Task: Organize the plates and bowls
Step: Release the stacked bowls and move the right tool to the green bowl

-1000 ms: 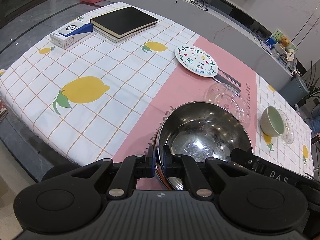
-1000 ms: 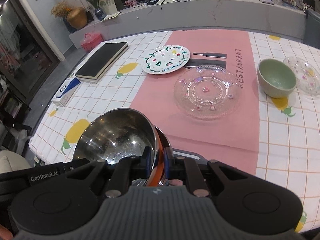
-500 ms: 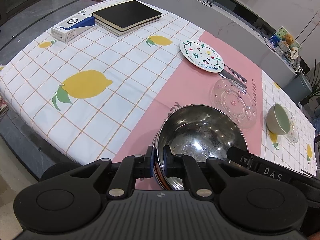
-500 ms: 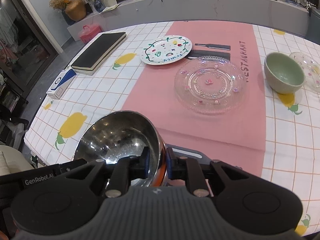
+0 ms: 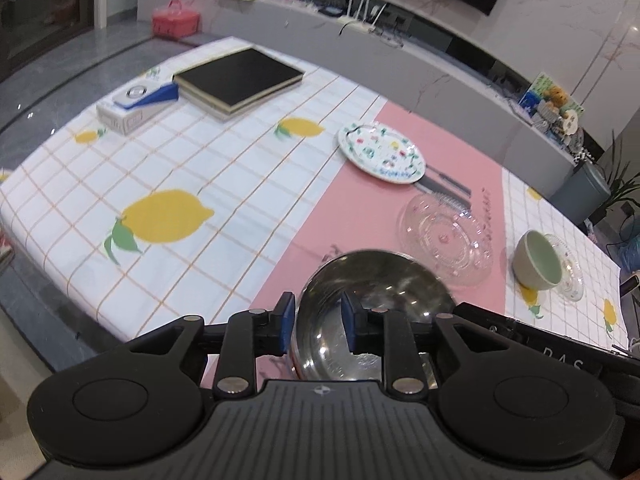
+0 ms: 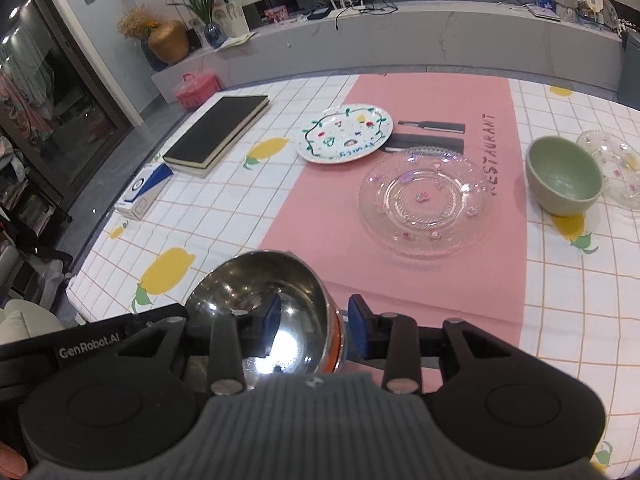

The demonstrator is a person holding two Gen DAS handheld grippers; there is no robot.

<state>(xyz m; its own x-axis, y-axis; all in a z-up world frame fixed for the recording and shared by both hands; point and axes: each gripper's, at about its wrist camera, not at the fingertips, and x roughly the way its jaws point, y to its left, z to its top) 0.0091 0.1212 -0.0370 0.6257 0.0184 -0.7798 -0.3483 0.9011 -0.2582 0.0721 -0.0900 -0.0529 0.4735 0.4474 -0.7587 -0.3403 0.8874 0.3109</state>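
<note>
Steel bowl [image 5: 376, 292] being released at the near table edge
Its rim is straddled by both grippers' opening fingers [image 5: 286, 320] [image 6: 360, 330], pads no longer pressed on it

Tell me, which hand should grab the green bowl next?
Probably the right. From the right gripper, whose jaws are opening off the steel bowl, the green bowl sits on its own side. The left gripper, jaws also opening, would have to cross over.

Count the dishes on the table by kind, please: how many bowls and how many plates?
Bowls: 2 (steel bowl, green bowl)
Plates: 3 (painted plate, large glass plate, small glass plate)
Total: 5
</note>
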